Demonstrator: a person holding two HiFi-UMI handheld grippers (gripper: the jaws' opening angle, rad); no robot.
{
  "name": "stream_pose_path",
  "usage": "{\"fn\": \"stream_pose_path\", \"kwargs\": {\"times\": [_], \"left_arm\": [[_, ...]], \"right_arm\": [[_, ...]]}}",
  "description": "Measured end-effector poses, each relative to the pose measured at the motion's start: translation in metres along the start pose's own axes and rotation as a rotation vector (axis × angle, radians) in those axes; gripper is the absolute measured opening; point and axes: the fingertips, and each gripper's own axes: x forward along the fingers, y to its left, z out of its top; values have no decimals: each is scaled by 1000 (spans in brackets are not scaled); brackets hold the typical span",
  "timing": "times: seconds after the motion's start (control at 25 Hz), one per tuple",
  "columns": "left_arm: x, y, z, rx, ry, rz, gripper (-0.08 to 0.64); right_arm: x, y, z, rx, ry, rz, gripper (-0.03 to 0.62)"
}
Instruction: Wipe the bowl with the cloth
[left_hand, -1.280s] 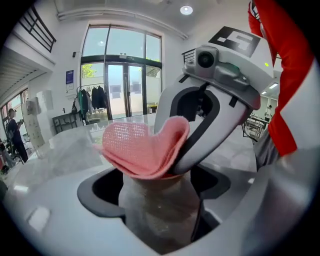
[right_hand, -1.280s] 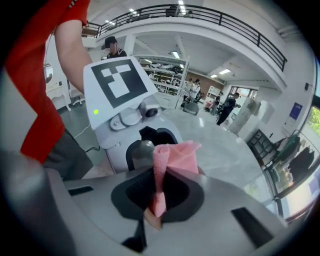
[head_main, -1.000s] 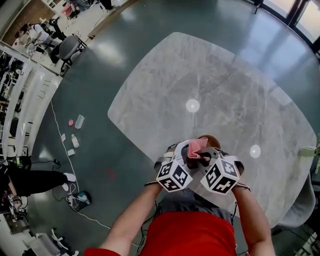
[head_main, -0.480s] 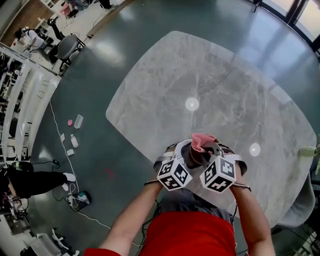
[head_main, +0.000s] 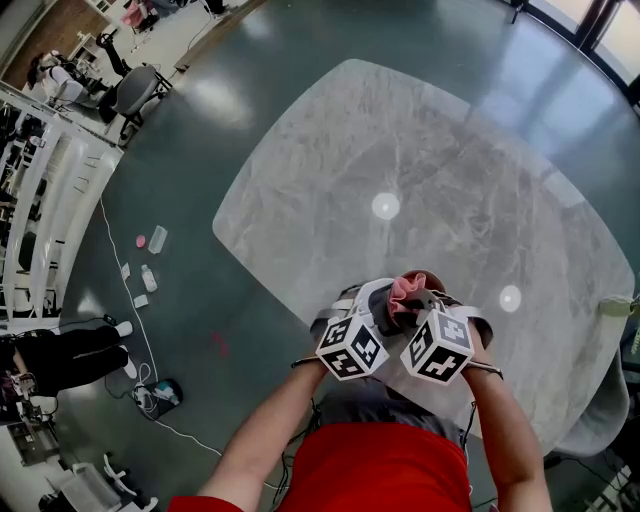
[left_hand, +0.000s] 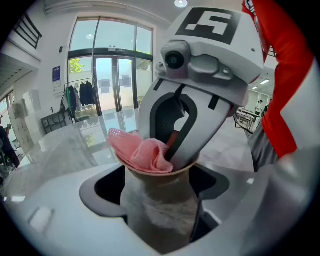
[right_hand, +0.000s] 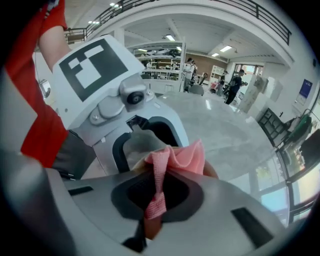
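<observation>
Brown bowl (left_hand: 159, 215) gripped by left gripper (left_hand: 157, 189) fingers, crumpled pink cloth (right_hand: 177, 155) inside it, pinched in right gripper (right_hand: 154, 197) fingers

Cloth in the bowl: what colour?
Pink; the cloth shows best in the left gripper view.

Pink woven cloth (left_hand: 145, 152), matt brown bowl (left_hand: 160, 207), glossy marbled table (head_main: 420, 170).

I am looking into a large open lab or office hall. It has a polished dark floor (head_main: 200, 120), a grey stone-patterned counter (head_main: 330, 160), an office chair (head_main: 135, 95) and a cable (head_main: 118, 275) trailing past white racks (head_main: 45, 190). Coats (left_hand: 82, 94) hang beside tall glass doors (left_hand: 112, 82). A railed upper gallery (right_hand: 260, 15) runs overhead, and people (right_hand: 235, 82) stand near far benches.
</observation>
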Motion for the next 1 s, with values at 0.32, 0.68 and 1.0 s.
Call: {"fn": "stream_pose_path", "kwargs": {"times": [0.32,0.68,1.0], "left_arm": [[-31,-18,26,51,-141,13,402],[-79,-41,66,174,-226,78,403],[-92,-53,83,167,-285,187,400]], "right_arm": [[-38,18,21,68,-207,113,9],[-111,51,62,40,-425,192,9],[-129,64,64,-30,-391,124,9]]}}
